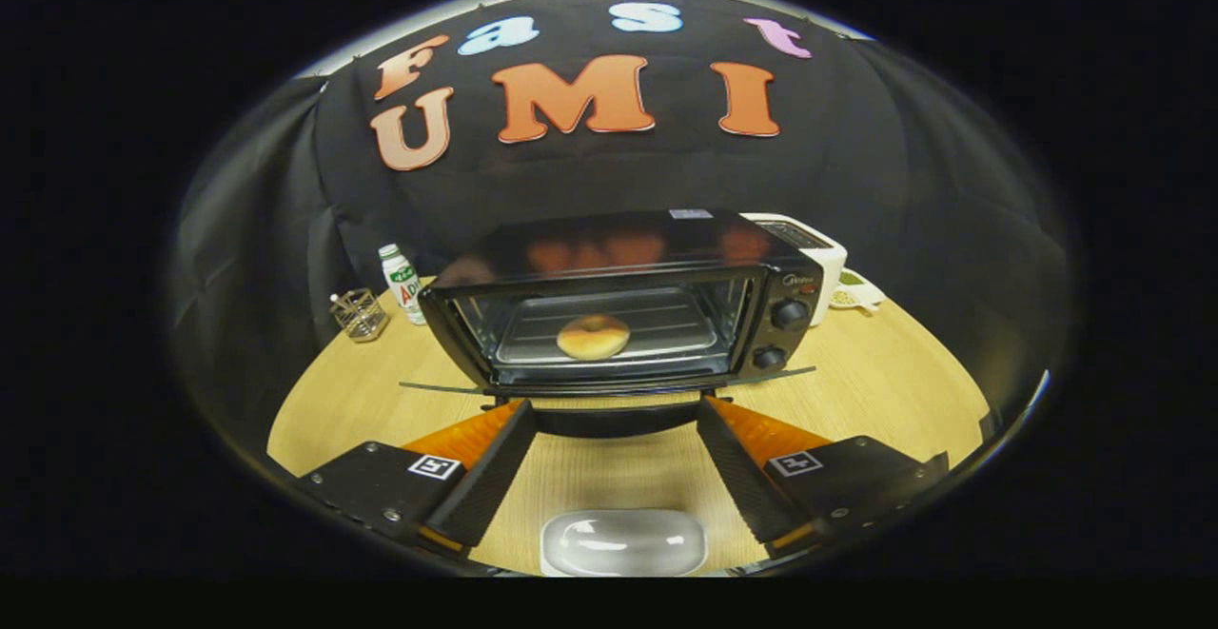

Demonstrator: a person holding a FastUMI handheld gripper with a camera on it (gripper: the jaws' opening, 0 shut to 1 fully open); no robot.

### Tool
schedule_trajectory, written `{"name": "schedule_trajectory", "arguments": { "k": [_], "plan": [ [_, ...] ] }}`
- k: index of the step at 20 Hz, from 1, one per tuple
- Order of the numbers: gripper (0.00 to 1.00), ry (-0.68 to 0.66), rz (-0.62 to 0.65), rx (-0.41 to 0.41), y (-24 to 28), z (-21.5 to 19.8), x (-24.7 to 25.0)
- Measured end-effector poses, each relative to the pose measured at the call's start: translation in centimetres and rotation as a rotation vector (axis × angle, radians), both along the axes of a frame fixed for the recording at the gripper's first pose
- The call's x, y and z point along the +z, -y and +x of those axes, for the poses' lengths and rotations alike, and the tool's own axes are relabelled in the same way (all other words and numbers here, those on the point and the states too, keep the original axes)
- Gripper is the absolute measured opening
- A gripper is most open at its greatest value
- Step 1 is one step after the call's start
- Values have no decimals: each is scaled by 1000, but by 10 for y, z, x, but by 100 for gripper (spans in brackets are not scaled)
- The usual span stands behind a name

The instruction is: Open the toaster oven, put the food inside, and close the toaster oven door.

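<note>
The bagel (593, 336) sits on the toaster oven (623, 301) rack; the spread, empty gripper (617, 407) flanks the lowered door's handle (617, 419), likely to close it.

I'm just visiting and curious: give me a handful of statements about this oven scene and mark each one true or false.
1. The toaster oven door is dropped open. True.
2. The bun lies on the tray inside the oven. True.
3. The gripper is clamped on the bun. False: its fingers are spread open with nothing between them, just short of the door's handle.
4. The small bottle stands on top of the oven. False: it stands on the wooden table beside the oven, near a glass jar.
5. A white toaster sits behind the oven. True.
</note>
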State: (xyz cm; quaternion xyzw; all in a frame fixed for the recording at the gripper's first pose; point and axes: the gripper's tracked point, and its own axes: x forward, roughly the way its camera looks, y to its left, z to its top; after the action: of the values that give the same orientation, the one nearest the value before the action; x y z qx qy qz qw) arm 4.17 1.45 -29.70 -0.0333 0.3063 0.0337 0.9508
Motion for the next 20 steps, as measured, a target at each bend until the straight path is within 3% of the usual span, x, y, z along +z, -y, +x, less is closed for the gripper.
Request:
{"name": "schedule_trajectory", "arguments": {
  "k": [9, 20],
  "plan": [
    [100, 69, 48, -20, -14, 47, 19],
    [99, 135, -1, -13, -12, 64, 76]
  ]
}}
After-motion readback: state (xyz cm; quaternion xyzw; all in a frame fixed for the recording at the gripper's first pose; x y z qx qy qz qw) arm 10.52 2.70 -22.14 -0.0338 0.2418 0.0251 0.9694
